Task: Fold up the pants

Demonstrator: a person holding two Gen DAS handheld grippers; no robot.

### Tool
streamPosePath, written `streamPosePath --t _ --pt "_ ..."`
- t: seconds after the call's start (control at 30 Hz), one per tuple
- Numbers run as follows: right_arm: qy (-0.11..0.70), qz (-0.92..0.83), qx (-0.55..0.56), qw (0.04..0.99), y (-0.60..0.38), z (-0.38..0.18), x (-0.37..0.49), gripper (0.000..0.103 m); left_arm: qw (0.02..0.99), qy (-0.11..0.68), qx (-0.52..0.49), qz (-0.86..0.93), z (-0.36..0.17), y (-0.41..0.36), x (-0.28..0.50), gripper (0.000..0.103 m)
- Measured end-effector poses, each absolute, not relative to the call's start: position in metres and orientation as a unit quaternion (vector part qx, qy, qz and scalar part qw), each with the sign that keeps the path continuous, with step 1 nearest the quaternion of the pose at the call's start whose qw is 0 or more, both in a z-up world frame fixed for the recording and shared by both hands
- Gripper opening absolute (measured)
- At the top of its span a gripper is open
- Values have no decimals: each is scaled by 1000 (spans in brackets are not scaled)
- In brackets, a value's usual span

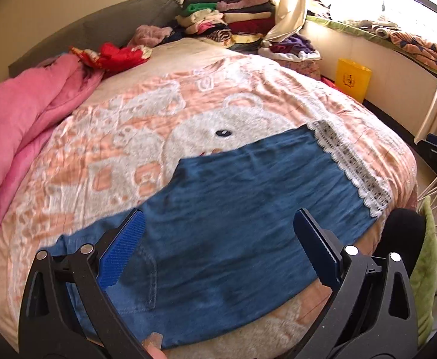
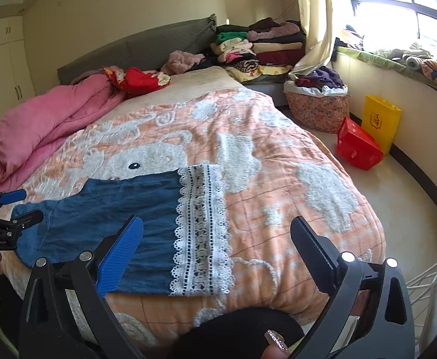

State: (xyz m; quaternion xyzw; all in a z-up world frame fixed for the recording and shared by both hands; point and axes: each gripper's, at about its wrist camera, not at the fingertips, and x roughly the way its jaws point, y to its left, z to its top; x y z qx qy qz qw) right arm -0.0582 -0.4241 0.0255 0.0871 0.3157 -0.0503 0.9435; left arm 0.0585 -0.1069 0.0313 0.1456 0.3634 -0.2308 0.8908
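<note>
Blue denim pants point(image 1: 233, 209) with a white lace hem point(image 1: 350, 164) lie folded flat on the peach bear-pattern bedspread point(image 1: 158, 113) near the bed's front edge. My left gripper point(image 1: 218, 248) is open and empty, hovering over the waist end of the pants. In the right wrist view the pants point(image 2: 113, 206) lie at lower left with the lace hem point(image 2: 202, 227) toward the middle. My right gripper point(image 2: 217, 251) is open and empty, above the hem end. The left gripper point(image 2: 12, 209) shows at the left edge of that view.
A pink quilt point(image 2: 45, 125) is bunched along the bed's left side. Stacked folded clothes point(image 2: 260, 48) sit by the headboard. A floral laundry basket point(image 2: 317, 107), a red bag point(image 2: 357, 146) and a yellow bag point(image 2: 381, 122) stand on the floor at right.
</note>
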Motion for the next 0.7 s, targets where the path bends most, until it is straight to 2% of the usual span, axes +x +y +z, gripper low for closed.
streamPosePath --t 0.37,0.7 --pt "315 -61 101 942 -440 21 -65 98 881 353 172 -263 36 -155 67 93" --pt "353 -59 115 927 -446 -8 -58 98 857 373 198 -296 13 -204 95 93"
